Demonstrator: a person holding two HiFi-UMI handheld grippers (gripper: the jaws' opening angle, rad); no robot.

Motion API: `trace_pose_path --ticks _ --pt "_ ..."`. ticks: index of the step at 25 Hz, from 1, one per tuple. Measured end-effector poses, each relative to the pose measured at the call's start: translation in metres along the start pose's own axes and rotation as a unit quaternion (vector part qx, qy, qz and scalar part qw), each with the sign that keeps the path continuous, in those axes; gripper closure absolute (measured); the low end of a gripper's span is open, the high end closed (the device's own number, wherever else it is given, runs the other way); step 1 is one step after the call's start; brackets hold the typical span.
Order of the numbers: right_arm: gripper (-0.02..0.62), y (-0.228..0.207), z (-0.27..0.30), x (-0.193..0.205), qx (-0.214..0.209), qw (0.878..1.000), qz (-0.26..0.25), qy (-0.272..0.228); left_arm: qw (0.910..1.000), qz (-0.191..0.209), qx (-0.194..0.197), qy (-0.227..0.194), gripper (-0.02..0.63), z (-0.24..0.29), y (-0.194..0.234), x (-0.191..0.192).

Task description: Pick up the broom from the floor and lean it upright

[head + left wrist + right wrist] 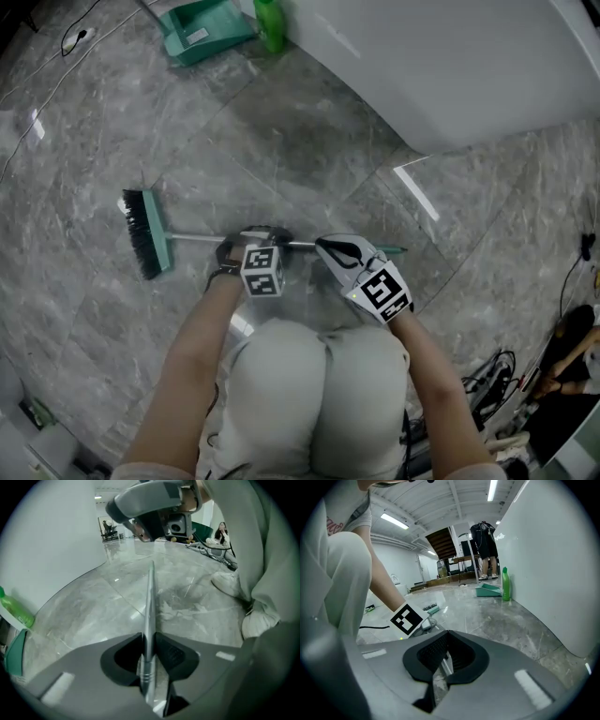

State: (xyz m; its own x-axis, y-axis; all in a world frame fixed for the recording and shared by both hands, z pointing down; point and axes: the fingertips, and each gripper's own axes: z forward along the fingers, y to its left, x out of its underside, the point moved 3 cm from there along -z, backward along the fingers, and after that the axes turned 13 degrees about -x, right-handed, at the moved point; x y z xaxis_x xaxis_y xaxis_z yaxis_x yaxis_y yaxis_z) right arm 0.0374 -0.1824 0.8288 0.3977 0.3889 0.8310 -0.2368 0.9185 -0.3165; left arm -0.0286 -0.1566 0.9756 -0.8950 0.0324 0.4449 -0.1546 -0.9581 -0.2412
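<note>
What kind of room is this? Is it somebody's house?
Probably not a house. It looks like a big workshop or office hall: a shiny grey stone floor, long strip lights on a bare ceiling, and loose cables lying about.

One broom [157,239], one dustpan [202,30], one green bottle [270,23], two tools [253,236] [328,247].

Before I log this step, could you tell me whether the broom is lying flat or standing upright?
Lying flat: the broom rests lengthwise on the floor in the head view.
</note>
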Motion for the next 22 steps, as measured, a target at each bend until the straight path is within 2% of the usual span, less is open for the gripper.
trace_pose_path --ticks 3,7,13,15,17,22 --pt "0.594 0.002 0.002 -0.003 -0.008 1.000 -0.008 0.002 0.9999 -0.005 0.011 -0.005 0.522 -0.001 0.001 -0.002" --pt "0.594 0.006 -0.005 -0.017 -0.018 1.000 -0.022 -0.001 0.9997 -0.012 -0.013 -0.016 0.522 -0.007 0.010 -0.005" --pt "0.594 0.011 -0.034 -0.056 -0.016 0.998 -0.061 -0.006 0.9927 -0.072 -0.054 -0.081 0.523 -0.053 0.051 -0.042" --pt "0.594 0.004 -0.045 -0.072 -0.005 0.997 -0.073 -0.020 0.9861 -0.097 -0.079 -0.109 0.523 -0.071 0.074 -0.053" --pt "0.594 -0.011 -0.057 -0.090 0.012 0.995 -0.091 -0.043 0.9759 -0.121 -0.114 -0.141 0.523 -0.087 0.105 -0.064" --pt "0.594 -0.043 -0.081 -0.118 0.069 0.989 -0.096 -0.092 0.9371 -0.185 -0.197 -0.221 0.523 -0.128 0.174 -0.094"
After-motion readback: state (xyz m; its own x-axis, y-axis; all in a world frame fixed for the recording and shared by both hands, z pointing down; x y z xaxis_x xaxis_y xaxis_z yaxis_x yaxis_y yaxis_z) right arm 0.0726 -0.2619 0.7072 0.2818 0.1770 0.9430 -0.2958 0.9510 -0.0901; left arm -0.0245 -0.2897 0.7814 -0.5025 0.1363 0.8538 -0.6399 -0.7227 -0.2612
